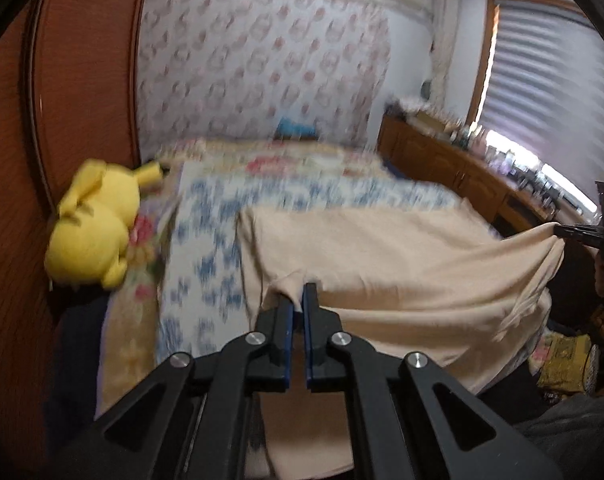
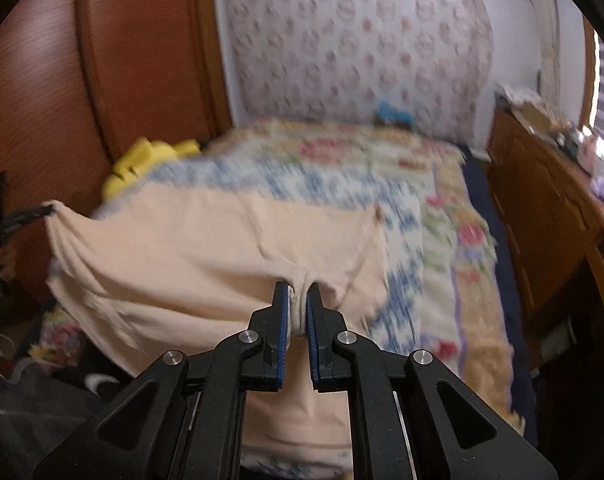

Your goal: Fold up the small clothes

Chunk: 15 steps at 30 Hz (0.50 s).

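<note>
A beige garment (image 1: 381, 256) is stretched between my two grippers above the bed. My left gripper (image 1: 298, 294) is shut on one edge of it, with cloth bunched between the blue pads. My right gripper (image 2: 298, 292) is shut on the other edge of the same garment (image 2: 190, 248). In the left wrist view the right gripper (image 1: 577, 232) shows at the far right, pinching the cloth. In the right wrist view the left gripper (image 2: 30, 214) shows at the far left, pinching the cloth. The garment's lower part hangs down in front of the bed.
The bed carries a blue-and-floral blanket (image 2: 341, 184). A yellow plush toy (image 1: 94, 228) lies at the bed's left side by the wooden wardrobe (image 1: 74, 80). A wooden dresser (image 1: 453, 168) with small items stands right, under a window with blinds (image 1: 549, 68).
</note>
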Each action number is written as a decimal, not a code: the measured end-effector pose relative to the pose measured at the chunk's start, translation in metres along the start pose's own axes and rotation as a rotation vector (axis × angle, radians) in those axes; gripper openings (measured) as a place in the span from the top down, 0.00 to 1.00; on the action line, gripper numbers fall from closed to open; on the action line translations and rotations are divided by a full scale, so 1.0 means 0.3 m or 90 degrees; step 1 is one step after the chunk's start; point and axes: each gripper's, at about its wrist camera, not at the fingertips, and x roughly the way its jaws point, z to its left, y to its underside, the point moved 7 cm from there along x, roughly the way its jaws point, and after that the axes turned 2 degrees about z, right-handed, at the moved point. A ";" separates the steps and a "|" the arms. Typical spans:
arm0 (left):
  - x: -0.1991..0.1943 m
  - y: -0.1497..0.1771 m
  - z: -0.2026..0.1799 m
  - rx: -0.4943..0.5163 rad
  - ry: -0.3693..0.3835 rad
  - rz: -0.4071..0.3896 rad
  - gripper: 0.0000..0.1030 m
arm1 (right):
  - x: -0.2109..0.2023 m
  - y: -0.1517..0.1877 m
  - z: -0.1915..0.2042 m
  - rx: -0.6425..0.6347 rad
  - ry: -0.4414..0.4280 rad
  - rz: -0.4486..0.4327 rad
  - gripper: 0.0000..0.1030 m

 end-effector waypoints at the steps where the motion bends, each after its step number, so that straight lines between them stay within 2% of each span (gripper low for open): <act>1: 0.032 0.044 0.008 -0.008 0.000 0.023 0.98 | 0.051 0.044 -0.012 0.006 0.010 0.029 0.93; 5: 0.076 0.139 0.003 -0.012 -0.002 0.061 0.93 | 0.142 0.146 -0.048 0.023 0.032 0.084 0.81; 6: 0.075 0.156 0.002 -0.012 0.000 0.065 0.89 | 0.153 0.159 -0.058 0.024 0.047 0.091 0.71; 7: 0.068 0.167 -0.002 -0.012 0.001 0.066 0.82 | 0.157 0.161 -0.066 0.023 0.058 0.091 0.66; 10: 0.060 0.191 0.005 -0.015 -0.007 0.072 0.61 | 0.151 0.154 -0.080 0.027 0.068 0.079 0.62; 12: 0.067 0.207 0.007 -0.017 -0.017 0.082 0.60 | 0.142 0.143 -0.078 0.028 0.074 0.065 0.60; 15: 0.096 0.239 0.016 -0.031 -0.016 0.101 0.57 | 0.135 0.114 -0.033 0.021 0.052 0.037 0.59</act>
